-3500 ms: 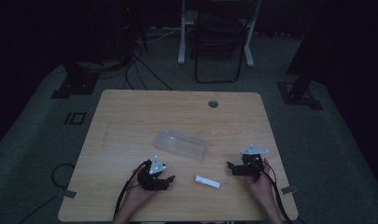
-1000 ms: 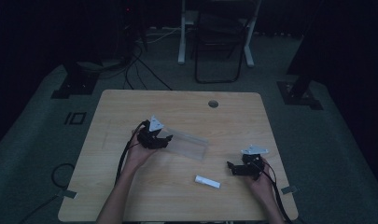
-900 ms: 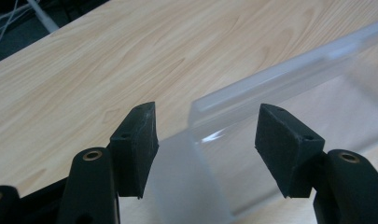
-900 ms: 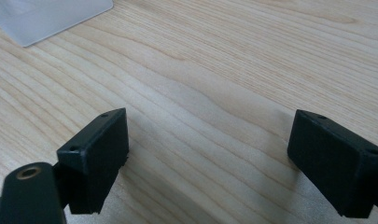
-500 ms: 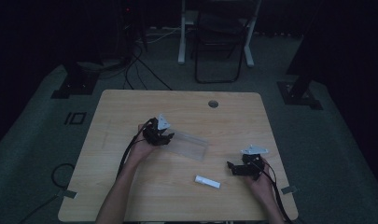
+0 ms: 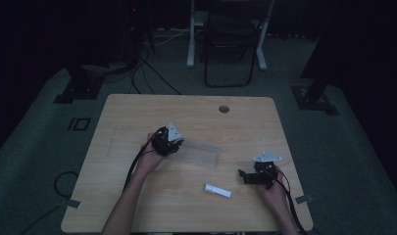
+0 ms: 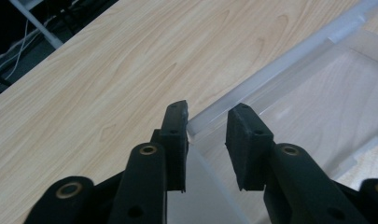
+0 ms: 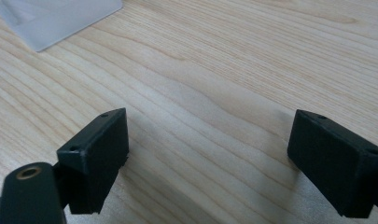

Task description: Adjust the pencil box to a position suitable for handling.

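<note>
Jaws of the left tool (image 7: pixel 205 119) straddle the clear tray's (image 7: pixel 317 93) rim, unclosed; the right tool (image 8: pixel 210 154) gapes wide.

Black claw (image 7: pixel 206 122), translucent box (image 7: pixel 312 88)

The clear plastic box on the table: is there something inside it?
The clear plastic box looks empty: through its floor only the wooden table shows. The left gripper straddles the wall at its near corner, hiding a small part of the inside.
</note>
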